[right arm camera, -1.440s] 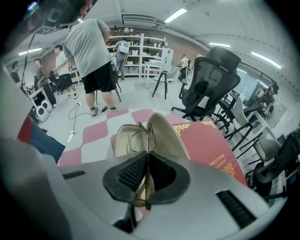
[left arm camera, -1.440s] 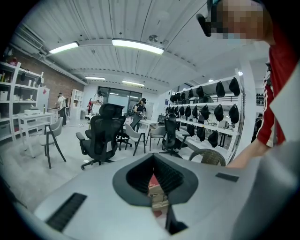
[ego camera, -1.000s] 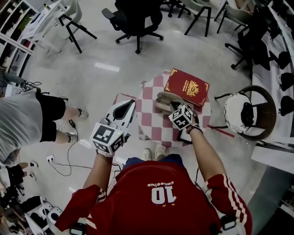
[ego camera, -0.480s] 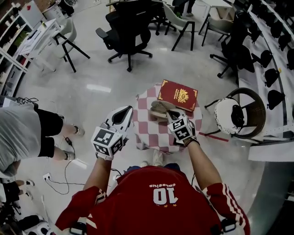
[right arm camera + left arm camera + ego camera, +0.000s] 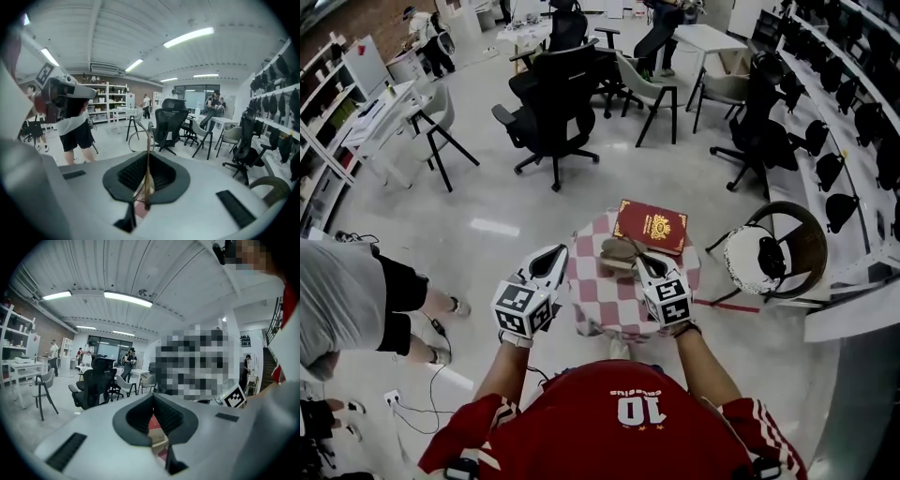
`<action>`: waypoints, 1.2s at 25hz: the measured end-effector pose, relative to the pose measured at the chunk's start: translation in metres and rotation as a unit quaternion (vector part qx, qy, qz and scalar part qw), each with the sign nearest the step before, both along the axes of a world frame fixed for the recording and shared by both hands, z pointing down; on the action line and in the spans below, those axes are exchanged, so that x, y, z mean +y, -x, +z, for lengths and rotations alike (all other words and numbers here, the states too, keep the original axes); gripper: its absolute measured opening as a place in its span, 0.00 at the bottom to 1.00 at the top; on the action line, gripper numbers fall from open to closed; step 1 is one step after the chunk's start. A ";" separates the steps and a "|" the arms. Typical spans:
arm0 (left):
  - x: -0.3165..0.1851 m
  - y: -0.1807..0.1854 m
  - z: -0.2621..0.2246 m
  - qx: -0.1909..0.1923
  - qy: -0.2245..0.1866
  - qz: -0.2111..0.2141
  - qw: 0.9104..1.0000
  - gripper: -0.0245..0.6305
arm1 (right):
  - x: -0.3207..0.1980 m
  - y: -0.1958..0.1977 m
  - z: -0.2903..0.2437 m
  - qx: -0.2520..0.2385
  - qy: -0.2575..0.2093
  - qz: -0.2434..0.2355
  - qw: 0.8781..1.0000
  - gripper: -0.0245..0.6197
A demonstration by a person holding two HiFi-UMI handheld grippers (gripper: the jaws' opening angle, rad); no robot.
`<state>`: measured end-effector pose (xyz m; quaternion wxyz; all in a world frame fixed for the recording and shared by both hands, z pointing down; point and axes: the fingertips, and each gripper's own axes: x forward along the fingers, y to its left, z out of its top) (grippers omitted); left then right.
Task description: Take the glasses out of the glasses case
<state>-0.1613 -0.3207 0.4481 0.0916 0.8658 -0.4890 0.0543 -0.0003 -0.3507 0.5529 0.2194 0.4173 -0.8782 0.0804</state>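
Observation:
An open tan glasses case [image 5: 617, 251] lies on a small table with a red and white checked cloth [image 5: 600, 302]. My right gripper [image 5: 643, 262] hangs just right of the case, lifted above the table. In the right gripper view that gripper [image 5: 148, 154] is shut on thin-framed glasses [image 5: 137, 139]. One round rim stands up beyond the jaw tips. My left gripper [image 5: 557, 252] is held off the table's left edge. In its own view the left gripper [image 5: 153, 398] is shut with nothing in it.
A red book [image 5: 651, 225] lies on the table's far side, touching the case. A round chair with a white cushion [image 5: 750, 259] stands to the right. A black office chair [image 5: 555, 103] is further off. A person in black shorts [image 5: 389, 295] stands at the left.
My right gripper has risen from the case with the glasses in its jaws. The left gripper has lifted a little. The table now looks smaller and further below.

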 end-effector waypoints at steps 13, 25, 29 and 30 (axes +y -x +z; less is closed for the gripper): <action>0.013 -0.028 -0.047 0.026 -0.052 0.042 0.997 0.05 | 0.043 -0.042 -0.090 -0.102 -0.068 0.070 0.990 0.08; 0.014 -0.038 -0.065 0.039 -0.069 0.052 0.995 0.05 | 0.052 -0.067 -0.153 -0.151 -0.137 0.101 0.974 0.08; 0.015 -0.039 -0.070 0.051 -0.073 0.052 0.995 0.05 | 0.051 -0.074 -0.163 -0.167 -0.153 0.112 0.967 0.08; 0.015 -0.041 -0.070 0.058 -0.073 0.053 0.994 0.05 | 0.051 -0.076 -0.165 -0.173 -0.159 0.115 0.965 0.08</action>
